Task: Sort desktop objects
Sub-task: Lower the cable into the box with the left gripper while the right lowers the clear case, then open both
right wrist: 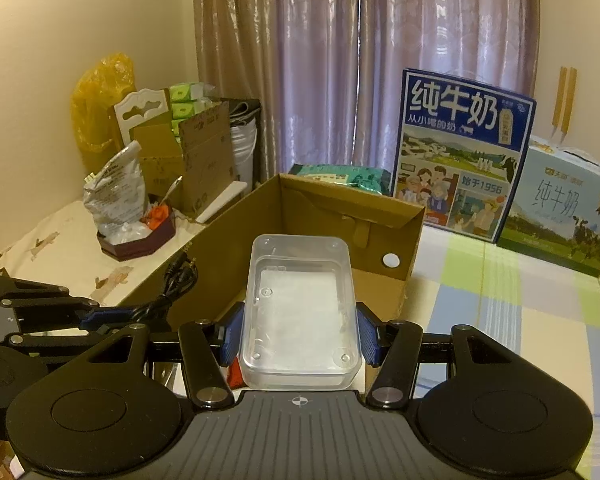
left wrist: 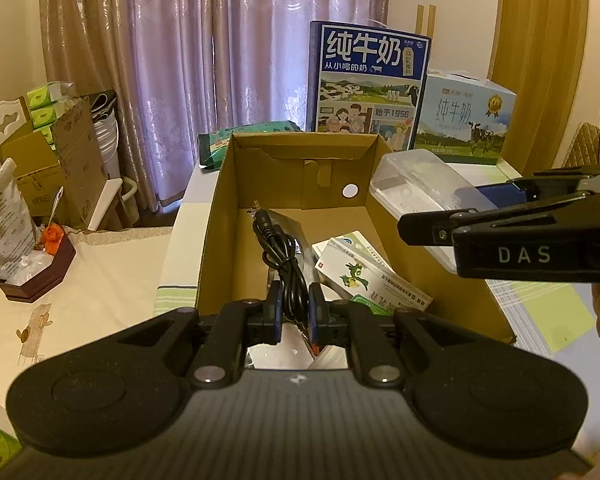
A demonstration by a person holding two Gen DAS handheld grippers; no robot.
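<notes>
My left gripper (left wrist: 294, 308) clamps a coiled black audio cable (left wrist: 278, 248) between its pads, holding it over the open cardboard box (left wrist: 220, 216), where medicine cartons (left wrist: 364, 272) lie on the floor just right of the cable. My right gripper (right wrist: 300, 338) squeezes a clear plastic container (right wrist: 300, 308) by its sides, poised at the box's (right wrist: 380, 216) near right wall. Blue milk cartons (right wrist: 460, 152) stand behind on the checked tablecloth (right wrist: 500, 300).

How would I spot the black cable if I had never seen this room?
Find the open cardboard box in front of the purple curtain. Over it, the left gripper pinches a coiled black cable with a small metal plug at its far end. Nothing else near it is black and stringy; its neighbours are printed cartons.
</notes>
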